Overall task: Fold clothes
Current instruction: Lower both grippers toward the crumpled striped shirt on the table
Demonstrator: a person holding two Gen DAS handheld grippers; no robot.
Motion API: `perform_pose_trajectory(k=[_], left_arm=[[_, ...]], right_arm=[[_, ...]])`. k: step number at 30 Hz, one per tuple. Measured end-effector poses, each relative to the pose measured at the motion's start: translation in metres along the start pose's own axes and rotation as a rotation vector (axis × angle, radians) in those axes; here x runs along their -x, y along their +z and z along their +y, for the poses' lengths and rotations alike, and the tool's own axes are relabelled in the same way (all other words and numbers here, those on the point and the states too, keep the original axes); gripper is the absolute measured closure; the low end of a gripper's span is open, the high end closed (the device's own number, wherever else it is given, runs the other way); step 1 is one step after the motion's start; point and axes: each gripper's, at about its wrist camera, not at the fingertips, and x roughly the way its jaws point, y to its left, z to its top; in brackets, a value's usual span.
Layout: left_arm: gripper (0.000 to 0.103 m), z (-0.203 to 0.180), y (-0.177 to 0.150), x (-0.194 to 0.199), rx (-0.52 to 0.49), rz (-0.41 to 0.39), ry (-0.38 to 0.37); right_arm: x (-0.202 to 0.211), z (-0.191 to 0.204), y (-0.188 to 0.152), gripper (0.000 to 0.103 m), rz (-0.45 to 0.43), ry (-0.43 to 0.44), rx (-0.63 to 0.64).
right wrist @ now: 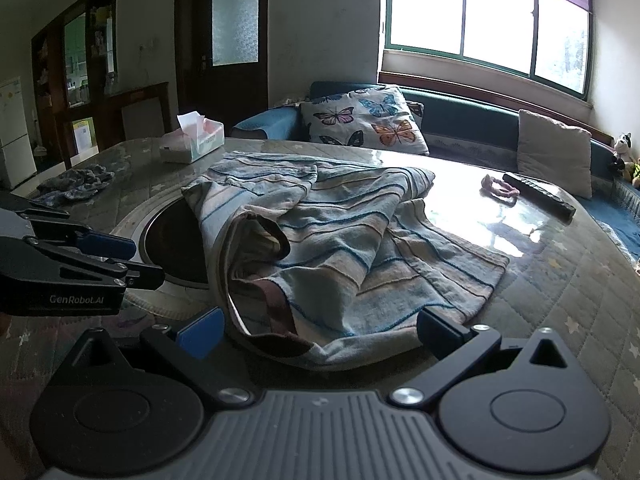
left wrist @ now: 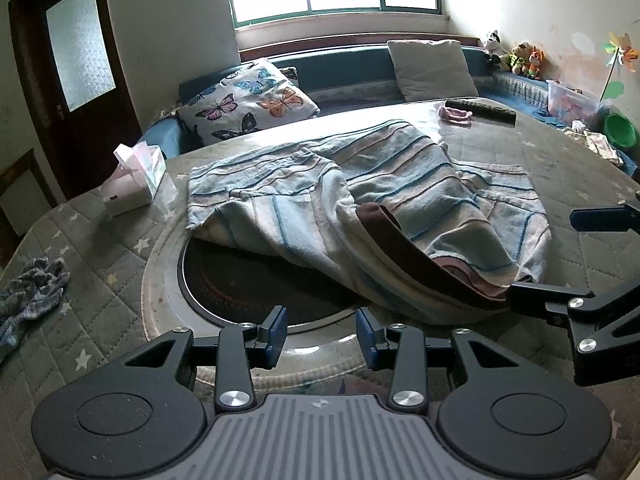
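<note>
My left gripper [left wrist: 321,334] hangs empty, jaws parted, near the striped shirt [left wrist: 384,200] rumpled on the quilted table [left wrist: 100,280]. My right gripper [right wrist: 320,332] gapes wide around its brown-trimmed hem [right wrist: 280,304]. Pinching one layer only would probably drag the heap crooked.

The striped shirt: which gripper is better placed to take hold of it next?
Probably the right. The right gripper is wide open around the near edge of the striped shirt, while the left gripper is open over bare table, beside the shirt.
</note>
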Motion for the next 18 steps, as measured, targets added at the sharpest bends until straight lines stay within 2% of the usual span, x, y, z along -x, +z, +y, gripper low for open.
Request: perform_pose_trajectory(k=[18], left_arm=[[0.062,0.003,0.017,-0.010,-0.028,-0.013,0.011]], right_arm=[[-0.016,-0.006,0.019,0.000,0.008,0.007,0.016]])
